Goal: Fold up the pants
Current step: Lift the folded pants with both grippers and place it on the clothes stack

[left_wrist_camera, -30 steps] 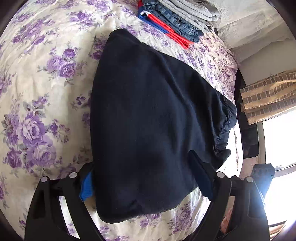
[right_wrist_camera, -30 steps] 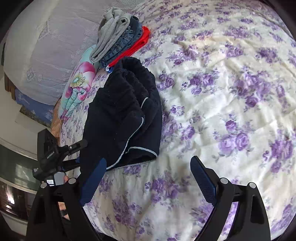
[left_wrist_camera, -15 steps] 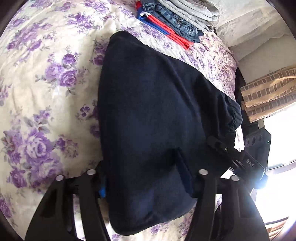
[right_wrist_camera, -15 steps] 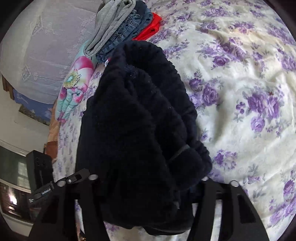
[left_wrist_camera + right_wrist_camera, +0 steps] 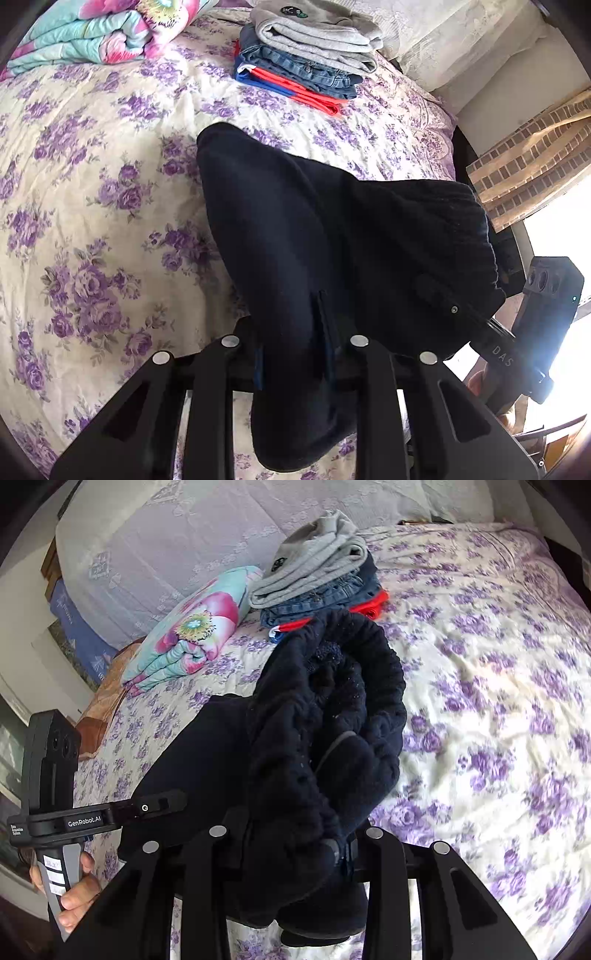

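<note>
The dark navy fleece pants (image 5: 332,251) are clamped in both of your grippers and lifted partly off the bed. Your left gripper (image 5: 293,363) has its fingers drawn together on a thick fold at the near end of the bundle, and your right gripper (image 5: 291,843) is pinched on the gathered elastic waistband end, which bunches up in front of its camera. Holding the two near corners side by side like this keeps the folded layers together, probably so you can carry the bundle as one piece; the far end of the pants rests on the cream bedspread with purple roses (image 5: 92,192), so the fold is not hanging free.

Farther out, at the far side of the bed, lies a stack of folded clothes (image 5: 306,59): grey sweatpants on top, blue jeans under them, a red and blue garment at the bottom. That looks like the place for finished pieces. To its left is a rolled floral blanket in teal and pink (image 5: 192,627), and behind it a white lace-covered pillow (image 5: 177,539).

In the right wrist view the left gripper's body reads "GenRobot.AI"; in the left wrist view the right gripper's shows "DAS".
</note>
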The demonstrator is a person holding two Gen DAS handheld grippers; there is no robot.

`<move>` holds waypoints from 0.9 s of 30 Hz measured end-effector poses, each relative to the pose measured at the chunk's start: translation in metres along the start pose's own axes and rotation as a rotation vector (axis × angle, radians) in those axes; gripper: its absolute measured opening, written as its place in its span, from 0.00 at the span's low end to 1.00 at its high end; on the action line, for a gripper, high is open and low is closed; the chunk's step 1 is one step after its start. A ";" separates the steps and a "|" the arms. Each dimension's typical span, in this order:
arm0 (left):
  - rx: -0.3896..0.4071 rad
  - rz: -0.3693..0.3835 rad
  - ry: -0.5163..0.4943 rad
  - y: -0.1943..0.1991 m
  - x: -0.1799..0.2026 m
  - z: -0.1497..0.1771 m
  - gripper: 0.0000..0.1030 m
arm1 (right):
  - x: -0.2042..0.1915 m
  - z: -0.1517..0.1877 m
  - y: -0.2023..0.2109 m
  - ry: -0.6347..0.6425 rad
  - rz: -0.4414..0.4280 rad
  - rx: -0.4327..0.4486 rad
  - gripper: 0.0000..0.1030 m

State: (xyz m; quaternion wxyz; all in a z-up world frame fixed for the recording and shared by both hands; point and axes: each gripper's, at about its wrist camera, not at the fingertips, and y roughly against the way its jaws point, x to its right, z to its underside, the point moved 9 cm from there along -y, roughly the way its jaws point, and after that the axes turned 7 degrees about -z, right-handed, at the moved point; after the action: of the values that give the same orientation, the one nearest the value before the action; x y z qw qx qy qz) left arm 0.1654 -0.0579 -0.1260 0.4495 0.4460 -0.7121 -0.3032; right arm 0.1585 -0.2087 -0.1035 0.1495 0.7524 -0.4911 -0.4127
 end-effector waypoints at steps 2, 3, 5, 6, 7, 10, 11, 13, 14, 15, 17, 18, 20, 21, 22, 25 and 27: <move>0.016 -0.009 -0.013 0.011 0.008 -0.019 0.20 | -0.009 -0.027 0.007 0.032 -0.008 0.001 0.33; 0.028 -0.013 -0.018 0.016 0.011 -0.030 0.20 | -0.014 -0.045 0.009 0.051 -0.012 0.009 0.33; 0.068 -0.033 -0.032 0.032 0.019 -0.066 0.20 | -0.024 -0.092 0.015 0.081 -0.029 0.033 0.33; 0.090 -0.046 -0.039 0.040 0.024 -0.088 0.20 | -0.028 -0.120 0.016 0.090 -0.032 0.050 0.33; 0.117 -0.057 -0.040 0.050 0.029 -0.119 0.20 | -0.031 -0.154 0.018 0.097 -0.030 0.073 0.33; 0.184 -0.092 -0.078 0.073 0.048 -0.217 0.21 | -0.032 -0.254 0.014 0.108 -0.026 0.140 0.33; 0.201 -0.099 -0.086 0.077 0.052 -0.247 0.21 | -0.027 -0.283 0.011 0.104 -0.023 0.163 0.33; 0.230 -0.109 -0.103 0.076 0.059 -0.311 0.21 | -0.012 -0.337 -0.003 0.074 -0.025 0.197 0.34; 0.239 -0.112 -0.105 0.071 0.059 -0.336 0.21 | 0.001 -0.359 -0.016 0.048 -0.032 0.195 0.34; 0.242 -0.114 -0.099 0.062 0.057 -0.360 0.21 | 0.015 -0.378 -0.031 0.019 -0.039 0.194 0.34; 0.220 -0.108 -0.091 0.027 0.047 -0.397 0.21 | 0.049 -0.402 -0.068 -0.028 -0.027 0.167 0.34; 0.194 -0.107 -0.075 0.003 0.038 -0.409 0.21 | 0.068 -0.407 -0.092 -0.055 -0.004 0.138 0.34; 0.100 -0.118 -0.032 -0.062 0.013 -0.419 0.22 | 0.110 -0.401 -0.139 -0.099 0.062 0.094 0.38; 0.054 -0.140 -0.013 -0.094 -0.001 -0.419 0.24 | 0.125 -0.396 -0.155 -0.105 0.071 0.101 0.42; 0.032 -0.136 0.016 -0.123 -0.016 -0.419 0.35 | 0.135 -0.394 -0.164 -0.098 0.069 0.129 0.52; 0.120 -0.030 0.058 -0.131 -0.029 -0.425 0.43 | 0.142 -0.391 -0.167 -0.130 -0.001 0.157 0.65; 0.118 -0.020 0.040 -0.130 -0.026 -0.424 0.44 | 0.143 -0.394 -0.165 -0.140 -0.001 0.149 0.73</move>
State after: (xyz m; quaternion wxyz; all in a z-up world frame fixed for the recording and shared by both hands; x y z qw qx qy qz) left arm 0.6032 -0.1018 -0.0688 0.4336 0.4847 -0.7151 -0.2562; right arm 0.5878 -0.3246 -0.0331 0.0585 0.7310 -0.5292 -0.4267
